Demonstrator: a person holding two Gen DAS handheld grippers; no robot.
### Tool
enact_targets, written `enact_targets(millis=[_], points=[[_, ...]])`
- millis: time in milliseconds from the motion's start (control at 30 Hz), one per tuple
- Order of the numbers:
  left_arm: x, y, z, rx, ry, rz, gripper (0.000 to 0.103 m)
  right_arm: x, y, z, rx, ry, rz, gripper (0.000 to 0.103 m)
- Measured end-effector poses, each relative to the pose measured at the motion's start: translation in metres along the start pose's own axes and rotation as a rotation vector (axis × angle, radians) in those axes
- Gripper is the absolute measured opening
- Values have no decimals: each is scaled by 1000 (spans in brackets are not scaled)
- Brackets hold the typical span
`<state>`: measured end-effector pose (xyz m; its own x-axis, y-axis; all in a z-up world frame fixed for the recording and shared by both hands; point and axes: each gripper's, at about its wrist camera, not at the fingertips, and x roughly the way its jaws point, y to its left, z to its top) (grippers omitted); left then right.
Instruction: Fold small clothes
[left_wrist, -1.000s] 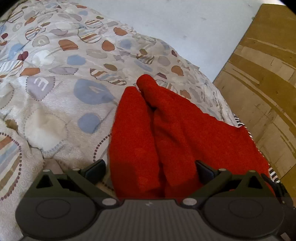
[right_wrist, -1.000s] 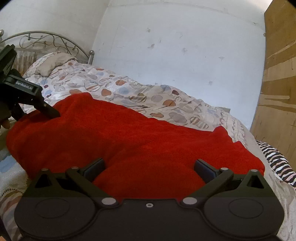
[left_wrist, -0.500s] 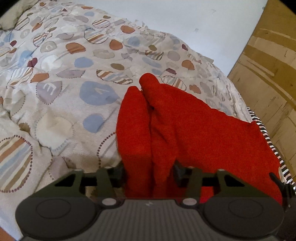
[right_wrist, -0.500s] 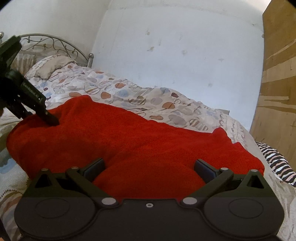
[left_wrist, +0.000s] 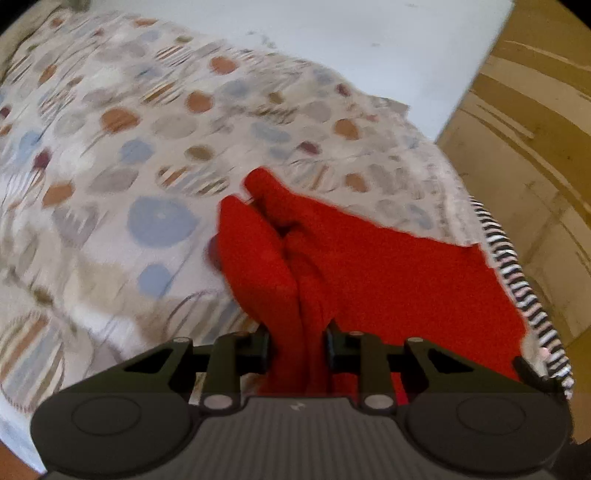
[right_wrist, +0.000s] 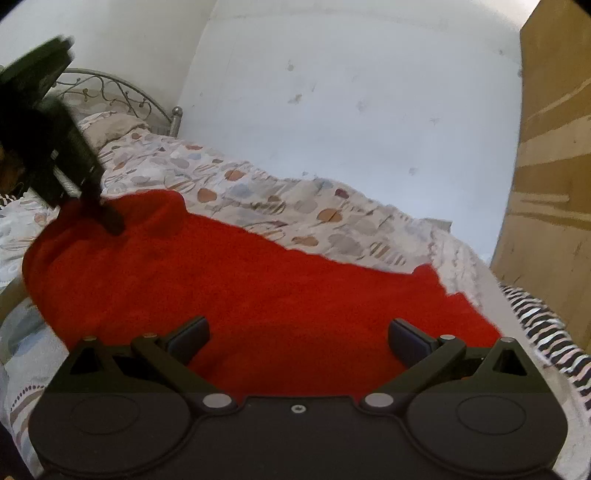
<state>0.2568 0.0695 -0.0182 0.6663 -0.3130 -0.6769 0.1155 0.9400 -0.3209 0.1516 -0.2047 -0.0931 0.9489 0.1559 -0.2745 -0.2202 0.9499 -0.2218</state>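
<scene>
A red fleece cloth (left_wrist: 388, 266) lies spread on the patterned bed cover (left_wrist: 147, 147). My left gripper (left_wrist: 297, 347) has its jaws closing on a bunched fold at the cloth's near end, and the pads pinch the fabric. The right wrist view shows the same red cloth (right_wrist: 258, 280) lengthwise, with the left gripper (right_wrist: 109, 219) gripping its far left end from above, blurred. My right gripper (right_wrist: 297, 336) stands open low over the cloth's near edge. Red fabric lies between its fingers, untouched by the pads.
A black-and-white striped fabric (left_wrist: 517, 280) lies along the bed's right edge beside the red cloth. A wooden panel (right_wrist: 554, 147) rises at the right. A metal headboard (right_wrist: 122, 88) and a pillow (right_wrist: 110, 125) are at the far left, against a white wall.
The left jaws went from wide open to pinching a fold of the red cloth, and that gripper has risen, pulling the cloth's end up. The right gripper has stayed put and open.
</scene>
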Motion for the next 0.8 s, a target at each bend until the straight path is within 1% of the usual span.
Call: enact_targets(millis=[133,233,300,367,467,567,600,667,700,733,767,800], points=[[-13,-45,24,118,-5,-41,26,-15,-6,4,-25,-26,-27,103],[-15,-98,38,259,38,-82,25,-28,-21,9,-47,-41,-38,103],[-7,-138,41,364,71,-97,25,-40,-34,9,-50,-48,-53,103],[7,-172,40,422,114,-116,25,-49,-49,6,-47,-36,-60,103],[39,-214,31,492,190,-129,25,-63,-70,-2,-58,-1,-106,103],[69,-237,11,563,257,-112,26,-78,-85,-11,-55,28,-157,103],[76,-241,3,598,267,-107,28,-82,-90,-14,-44,37,-171,103],[79,-241,-11,643,256,-121,35,-88,-98,-19,-15,54,-197,103],[76,-238,-14,651,233,-141,40,-91,-101,-21,-1,64,-208,103],[73,-236,-14,655,217,-169,53,-92,-104,-24,13,78,-216,103],[71,-233,-14,651,219,-214,63,-93,-106,-25,24,90,-219,103],[69,-228,-11,635,232,-267,82,-93,-108,-27,37,102,-225,103]])
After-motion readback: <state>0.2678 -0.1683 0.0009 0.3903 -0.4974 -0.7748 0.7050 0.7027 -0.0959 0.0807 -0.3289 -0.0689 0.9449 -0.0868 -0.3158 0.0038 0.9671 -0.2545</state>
